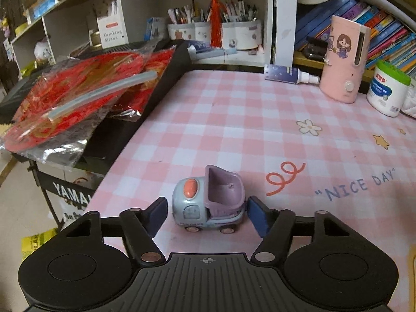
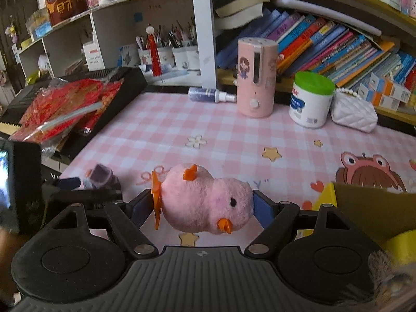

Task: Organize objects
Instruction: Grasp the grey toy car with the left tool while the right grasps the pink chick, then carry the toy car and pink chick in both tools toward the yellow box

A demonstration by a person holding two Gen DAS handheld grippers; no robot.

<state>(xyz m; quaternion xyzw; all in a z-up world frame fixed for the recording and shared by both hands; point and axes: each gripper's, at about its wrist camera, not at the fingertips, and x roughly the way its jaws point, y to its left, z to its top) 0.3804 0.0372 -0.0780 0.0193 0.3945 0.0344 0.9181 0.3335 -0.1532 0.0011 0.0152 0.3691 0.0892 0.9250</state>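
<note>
Covering the desk is a pink checked mat (image 1: 234, 119) under crowded shelves (image 2: 325, 41); a pink humidifier (image 2: 256, 78), green-lidded tub (image 2: 310, 98) and spray bottle (image 1: 288, 74) line its far edge; the left gripper (image 1: 208, 214) straddles the toy truck (image 1: 209, 200), pads just clear; the right gripper (image 2: 205, 205) clamps the pink plush chick (image 2: 205, 199) above the mat, beside a cardboard box (image 2: 374, 208).

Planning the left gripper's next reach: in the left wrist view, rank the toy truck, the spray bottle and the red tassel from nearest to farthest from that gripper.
1. Toy truck: between the fingers of the left gripper, standing on the mat.
2. Spray bottle: lying at the mat's far edge, right of centre.
3. Red tassel: hanging in the shelf behind, before the pen cups.
</note>
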